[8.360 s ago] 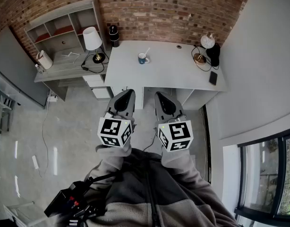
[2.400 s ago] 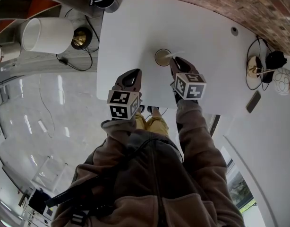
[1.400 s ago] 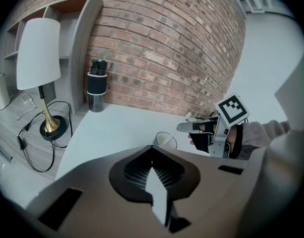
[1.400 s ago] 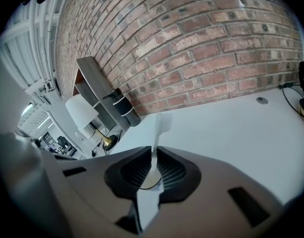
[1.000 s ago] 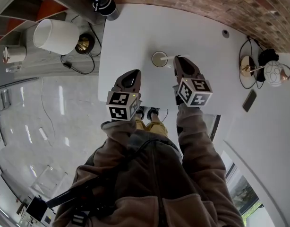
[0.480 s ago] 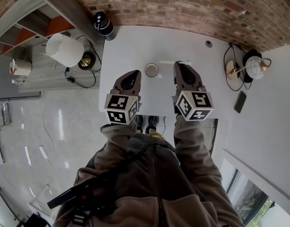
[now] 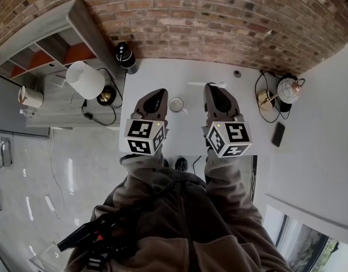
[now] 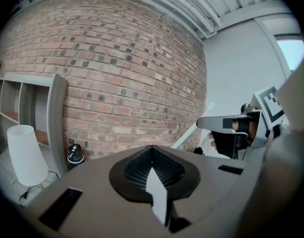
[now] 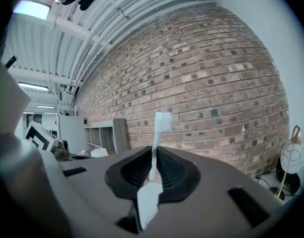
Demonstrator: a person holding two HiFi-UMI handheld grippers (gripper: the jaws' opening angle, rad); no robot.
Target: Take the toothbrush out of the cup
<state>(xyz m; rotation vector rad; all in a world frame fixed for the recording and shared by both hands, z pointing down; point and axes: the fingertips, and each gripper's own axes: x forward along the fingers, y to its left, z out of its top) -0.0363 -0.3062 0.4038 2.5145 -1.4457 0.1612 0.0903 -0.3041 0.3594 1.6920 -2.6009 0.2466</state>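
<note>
Clamping the toothbrush (image 9: 159, 125) clear of the cup (image 7: 175, 104), the right gripper (image 9: 153, 162) likely next needed a bare desk (image 7: 242, 112) spot; the left gripper (image 8: 152, 150) had its fingers (image 8: 134, 170) together, empty.

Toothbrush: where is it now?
In the right gripper view, the toothbrush stands clamped in the right tool, bristles up; the cup sits to its left.

White toothbrush (image 9: 156, 129) out of the cup, upright, bristle head on top, handle clamped between the right gripper's (image 9: 153, 152) jaws, round cup (image 7: 175, 104) upright, pale inside, on the white desk top left of its middle, apart from the toothbrush
</note>
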